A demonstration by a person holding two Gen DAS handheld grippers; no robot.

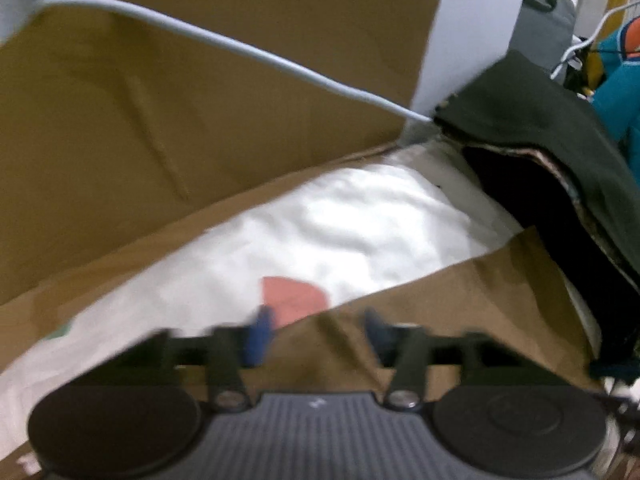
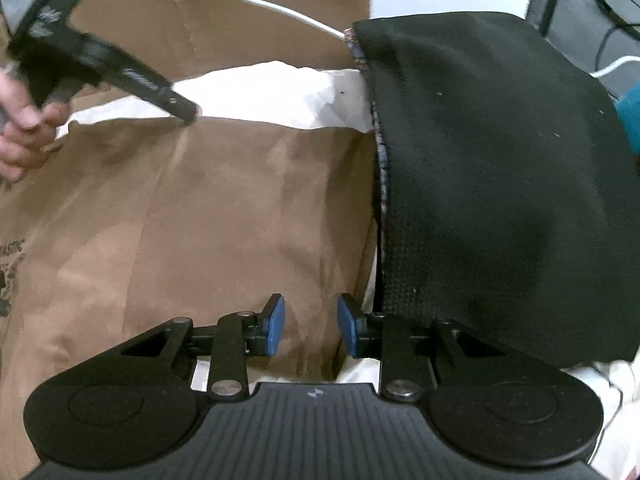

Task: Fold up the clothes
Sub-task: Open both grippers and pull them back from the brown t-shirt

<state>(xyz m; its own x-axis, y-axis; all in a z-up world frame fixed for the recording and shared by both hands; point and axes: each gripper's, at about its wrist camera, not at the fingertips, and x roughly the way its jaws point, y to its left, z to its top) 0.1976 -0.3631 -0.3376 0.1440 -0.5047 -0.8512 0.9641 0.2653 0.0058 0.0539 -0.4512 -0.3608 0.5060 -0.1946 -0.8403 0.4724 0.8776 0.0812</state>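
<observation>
A brown garment (image 2: 220, 220) lies spread flat on a white sheet (image 2: 272, 92), with dark print at its left edge. My right gripper (image 2: 311, 325) hovers open over its near right part, nothing between the blue pads. My left gripper (image 2: 186, 114), held by a hand (image 2: 24, 136), has its tip at the garment's far edge. In the left wrist view the left gripper (image 1: 318, 330) is open and blurred, with a corner of the brown garment (image 1: 460, 300) lying between and beyond its fingers. A dark folded stack (image 2: 500, 180) sits right beside the garment.
A brown cardboard wall (image 1: 200, 100) stands behind the white sheet (image 1: 320, 232), with a white cable (image 1: 240, 46) running across it. A pink patch (image 1: 294, 296) shows on the sheet. A teal garment (image 1: 624, 80) hangs on a hanger at the far right.
</observation>
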